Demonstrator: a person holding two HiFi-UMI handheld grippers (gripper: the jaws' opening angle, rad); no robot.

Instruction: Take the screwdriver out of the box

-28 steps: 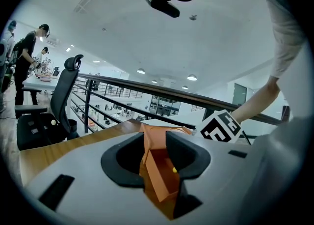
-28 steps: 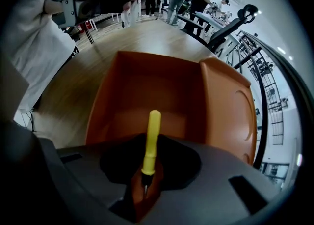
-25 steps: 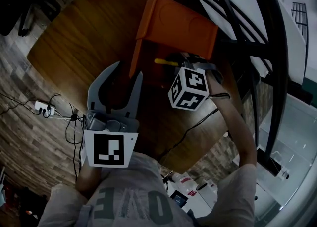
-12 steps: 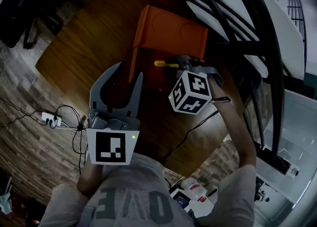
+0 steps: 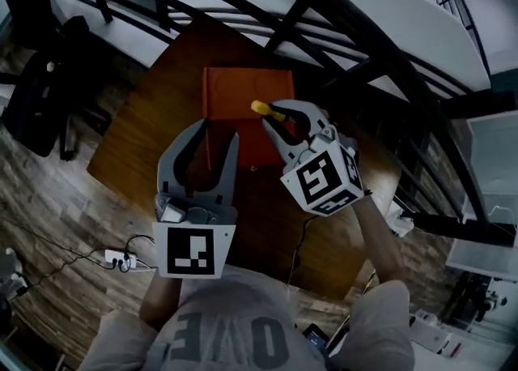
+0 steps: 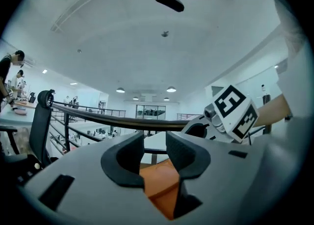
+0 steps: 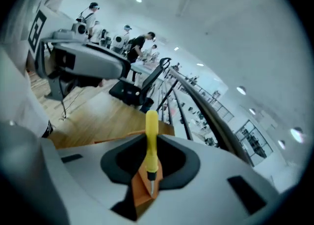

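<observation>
A yellow-handled screwdriver (image 5: 263, 108) is clamped in my right gripper (image 5: 269, 114), lifted above the orange box (image 5: 243, 98) on the wooden table (image 5: 154, 118). In the right gripper view the screwdriver (image 7: 150, 138) stands upright between the shut jaws of the right gripper (image 7: 151, 162), its metal tip pointing down, and the orange box (image 7: 141, 189) shows far below. My left gripper (image 5: 217, 131) hovers open and empty to the left over the box's near-left edge. In the left gripper view the left gripper (image 6: 154, 140) is open with only the orange box (image 6: 159, 184) seen through the gap.
A black metal railing (image 5: 324, 29) runs just behind the table. A dark chair (image 5: 40, 94) stands at the left. A power strip with cables (image 5: 120, 260) lies on the wood floor near the table's front-left. A cable (image 5: 301, 232) trails over the table's near edge.
Both grippers have risen well above the table. The right one has carried the screwdriver up out of the box and tilted; the left has stayed open.
</observation>
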